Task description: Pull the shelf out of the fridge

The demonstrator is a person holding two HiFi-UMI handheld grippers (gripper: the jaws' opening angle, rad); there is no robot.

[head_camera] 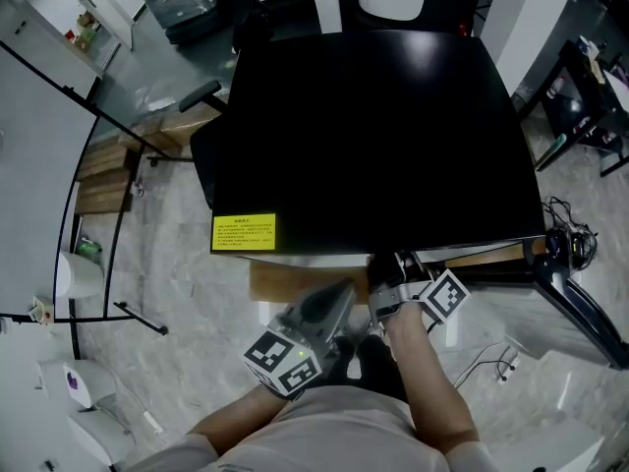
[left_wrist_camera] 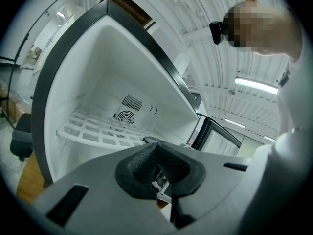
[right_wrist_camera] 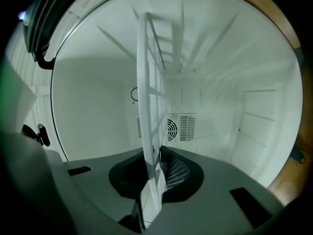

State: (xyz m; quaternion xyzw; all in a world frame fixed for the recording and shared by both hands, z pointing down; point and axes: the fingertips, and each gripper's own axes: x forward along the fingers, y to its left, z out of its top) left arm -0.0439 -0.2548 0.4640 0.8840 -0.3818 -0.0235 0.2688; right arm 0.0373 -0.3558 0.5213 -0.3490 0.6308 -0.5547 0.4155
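Right hand-held gripper point(right_wrist_camera: 151, 155) pinching the shelf point(right_wrist_camera: 145, 82) rim — left hand-held gripper point(left_wrist_camera: 157, 156) pressed together outside the fridge point(left_wrist_camera: 83, 77)

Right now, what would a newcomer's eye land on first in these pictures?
The big black top of the fridge fills the head view, with a yellow label near its front left corner. In the right gripper view the right gripper is clamped on the front edge of the white shelf inside the fridge. The left gripper sits shut and empty before the open fridge.
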